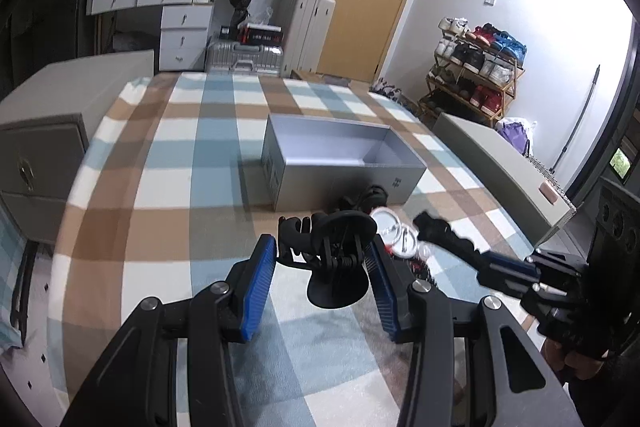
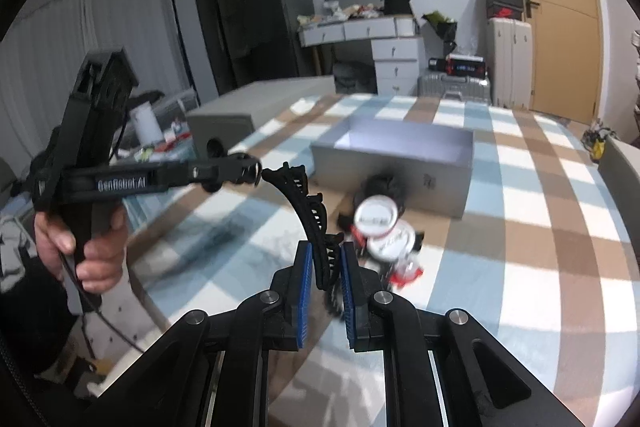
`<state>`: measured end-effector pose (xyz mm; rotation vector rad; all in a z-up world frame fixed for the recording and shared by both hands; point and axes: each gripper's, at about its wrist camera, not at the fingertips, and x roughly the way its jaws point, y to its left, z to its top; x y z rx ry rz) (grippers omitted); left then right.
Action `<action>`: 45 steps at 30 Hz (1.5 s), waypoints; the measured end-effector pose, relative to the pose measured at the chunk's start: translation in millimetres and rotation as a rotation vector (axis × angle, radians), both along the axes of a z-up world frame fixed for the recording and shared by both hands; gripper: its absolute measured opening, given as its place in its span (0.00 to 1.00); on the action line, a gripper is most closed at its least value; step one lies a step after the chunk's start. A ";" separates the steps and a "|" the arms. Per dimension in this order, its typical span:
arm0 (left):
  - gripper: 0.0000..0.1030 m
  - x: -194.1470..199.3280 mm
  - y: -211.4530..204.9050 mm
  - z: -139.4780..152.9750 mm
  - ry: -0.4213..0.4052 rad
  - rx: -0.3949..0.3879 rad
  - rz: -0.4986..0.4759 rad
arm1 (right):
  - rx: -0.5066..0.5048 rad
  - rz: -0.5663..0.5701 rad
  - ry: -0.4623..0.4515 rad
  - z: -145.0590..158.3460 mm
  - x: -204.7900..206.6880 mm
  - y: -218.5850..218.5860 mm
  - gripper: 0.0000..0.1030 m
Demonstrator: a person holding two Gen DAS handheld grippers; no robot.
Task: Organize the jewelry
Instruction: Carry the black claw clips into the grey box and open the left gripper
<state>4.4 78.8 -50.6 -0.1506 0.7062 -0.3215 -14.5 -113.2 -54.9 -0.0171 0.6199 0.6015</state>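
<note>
Both grippers clamp hair claws — left gripper (image 1: pixel 326 267) on one, right gripper (image 2: pixel 325 267) on another; your grey box (image 1: pixel 340 167) appears empty, round badges (image 2: pixel 378 217) remain on the bed.

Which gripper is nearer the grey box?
Left, narrowly. The left gripper, shut on a black hair claw, is just short of the grey box. The right gripper, clamping a black comb clip, is slightly further back.

Round tins (image 2: pixel 380 223) blurred, lettering unreadable, dark heap (image 1: pixel 366 197) indistinct
</note>
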 end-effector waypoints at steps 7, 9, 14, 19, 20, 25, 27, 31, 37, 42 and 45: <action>0.39 18.1 -10.0 12.3 -0.080 0.068 0.036 | 0.074 -0.037 0.000 12.9 36.2 -16.8 0.13; 0.39 25.6 -11.5 15.3 -0.085 0.065 0.031 | 0.087 -0.047 0.010 14.7 51.2 -21.0 0.13; 0.39 51.5 -18.4 20.8 -0.070 0.048 0.012 | 0.117 -0.050 0.023 20.5 78.2 -29.4 0.13; 0.39 78.0 -25.7 20.9 -0.047 0.025 -0.008 | 0.117 -0.032 0.020 28.1 108.5 -32.4 0.13; 0.39 81.7 -27.4 20.5 -0.044 0.022 -0.012 | 0.117 -0.025 0.017 29.7 113.1 -32.1 0.13; 0.39 102.5 -31.0 15.6 -0.013 -0.004 -0.023 | 0.098 0.014 0.006 31.8 137.3 -27.5 0.13; 0.39 107.9 -31.0 13.5 0.000 -0.016 -0.027 | 0.088 0.037 0.012 29.2 147.2 -24.7 0.13; 0.39 117.9 -30.8 7.2 0.039 -0.042 -0.041 | 0.063 0.071 0.036 21.3 161.1 -20.2 0.13; 0.39 123.2 -35.9 -1.9 0.083 -0.063 -0.068 | 0.020 0.091 0.072 6.6 173.5 -17.5 0.13; 0.39 126.2 -38.9 -4.6 0.104 -0.062 -0.076 | 0.007 0.100 0.089 -0.7 178.9 -16.7 0.13; 0.39 130.5 -40.1 -5.8 0.117 -0.063 -0.082 | 0.002 0.095 0.100 -3.9 183.8 -16.0 0.13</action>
